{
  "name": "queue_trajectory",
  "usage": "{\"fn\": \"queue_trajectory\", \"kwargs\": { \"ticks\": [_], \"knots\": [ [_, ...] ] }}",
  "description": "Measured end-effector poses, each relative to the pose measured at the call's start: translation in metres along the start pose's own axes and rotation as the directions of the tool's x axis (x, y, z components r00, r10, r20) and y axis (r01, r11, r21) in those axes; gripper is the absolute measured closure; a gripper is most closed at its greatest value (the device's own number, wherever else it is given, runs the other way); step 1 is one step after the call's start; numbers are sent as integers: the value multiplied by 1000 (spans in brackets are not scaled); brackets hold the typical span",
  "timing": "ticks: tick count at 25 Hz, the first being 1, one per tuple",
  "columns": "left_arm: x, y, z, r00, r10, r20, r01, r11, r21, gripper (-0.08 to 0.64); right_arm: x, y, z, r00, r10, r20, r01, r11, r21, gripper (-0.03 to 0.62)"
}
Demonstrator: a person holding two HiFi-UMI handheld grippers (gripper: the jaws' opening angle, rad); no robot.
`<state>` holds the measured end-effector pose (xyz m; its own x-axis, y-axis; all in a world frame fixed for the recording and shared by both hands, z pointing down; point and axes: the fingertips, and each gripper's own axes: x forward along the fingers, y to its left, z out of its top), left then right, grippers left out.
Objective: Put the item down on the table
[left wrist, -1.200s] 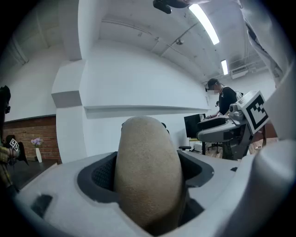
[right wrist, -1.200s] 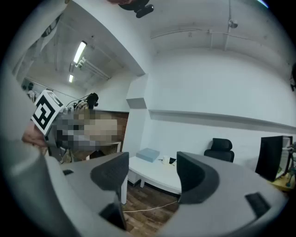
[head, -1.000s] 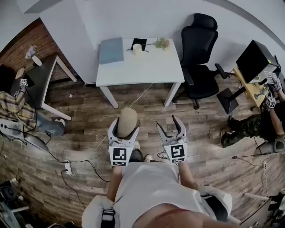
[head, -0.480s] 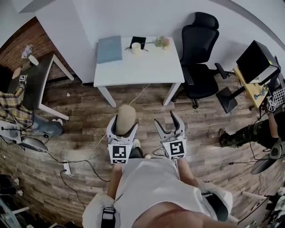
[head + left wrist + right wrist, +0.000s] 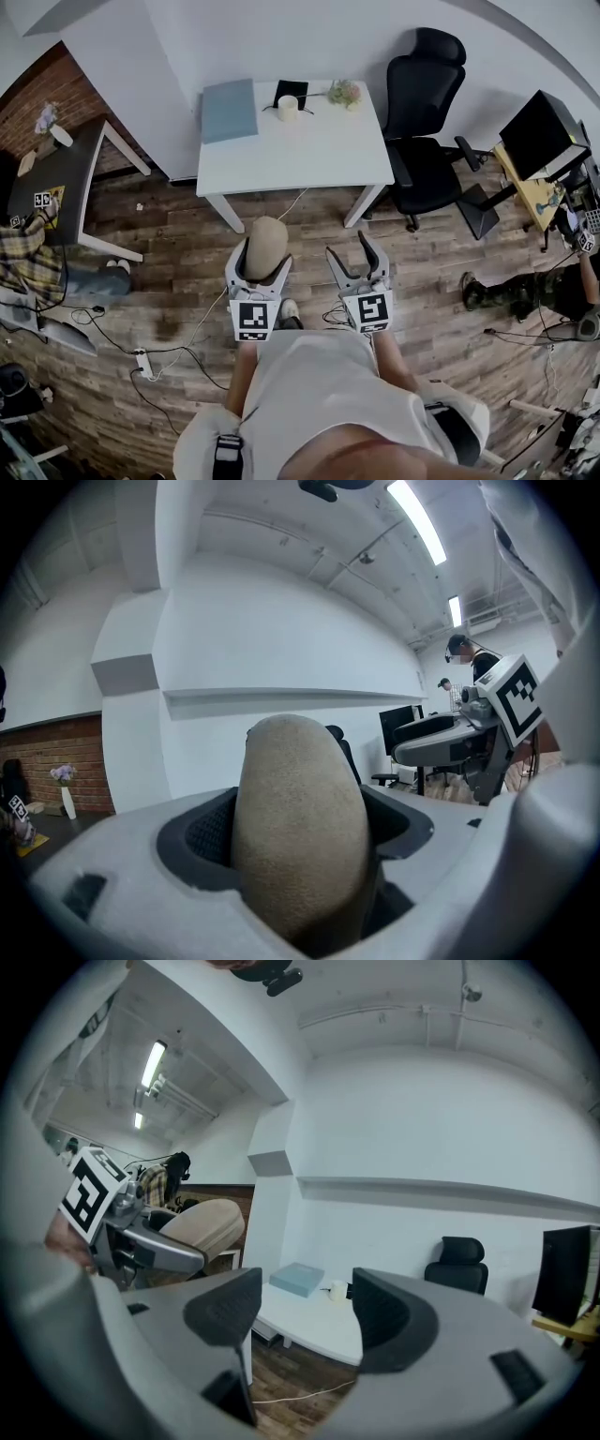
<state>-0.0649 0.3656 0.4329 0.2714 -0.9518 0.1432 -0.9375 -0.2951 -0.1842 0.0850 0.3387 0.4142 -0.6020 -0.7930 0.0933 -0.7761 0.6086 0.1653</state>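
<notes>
A tan, rounded, fuzzy oval item [image 5: 266,247] stands between the jaws of my left gripper [image 5: 259,264], which is shut on it; in the left gripper view the tan item [image 5: 298,827] fills the gap between the dark pads. My right gripper [image 5: 361,258] is open and holds nothing, its pads [image 5: 228,1309] apart over the floor. The white table [image 5: 309,150] stands ahead of both grippers, across a strip of wooden floor. The same white table [image 5: 314,1321] shows between the right jaws.
On the table lie a grey-blue book [image 5: 230,105], a white candle [image 5: 288,104], a black pad [image 5: 292,89] and a small flower bunch [image 5: 341,91]. A black office chair [image 5: 427,122] stands right of it, a dark desk [image 5: 70,169] left. Cables and a power strip [image 5: 142,356] lie on the floor.
The view has shifted slightly; the table sits a little nearer and more central. Both grippers keep their pose, the left still holding the tan item. People at the sides moved.
</notes>
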Motion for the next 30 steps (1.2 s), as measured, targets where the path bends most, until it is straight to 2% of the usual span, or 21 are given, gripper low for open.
{"fn": "queue_trajectory", "kwargs": {
  "ticks": [11, 22, 30],
  "knots": [
    [44, 52, -2, 999, -43, 21, 43, 999, 6, 167, 69, 4, 6, 1000, -12, -12, 12, 1000, -28, 295],
    [70, 61, -4, 995, -98, 27, 98, 995, -8, 169, 89, 1, 0, 998, -38, -42, 38, 999, -17, 301],
    [95, 78, -9, 997, -71, 13, 72, 997, -16, 169, 124, -12, -6, 999, -7, -45, 6, 1000, -19, 305]
  ]
}}
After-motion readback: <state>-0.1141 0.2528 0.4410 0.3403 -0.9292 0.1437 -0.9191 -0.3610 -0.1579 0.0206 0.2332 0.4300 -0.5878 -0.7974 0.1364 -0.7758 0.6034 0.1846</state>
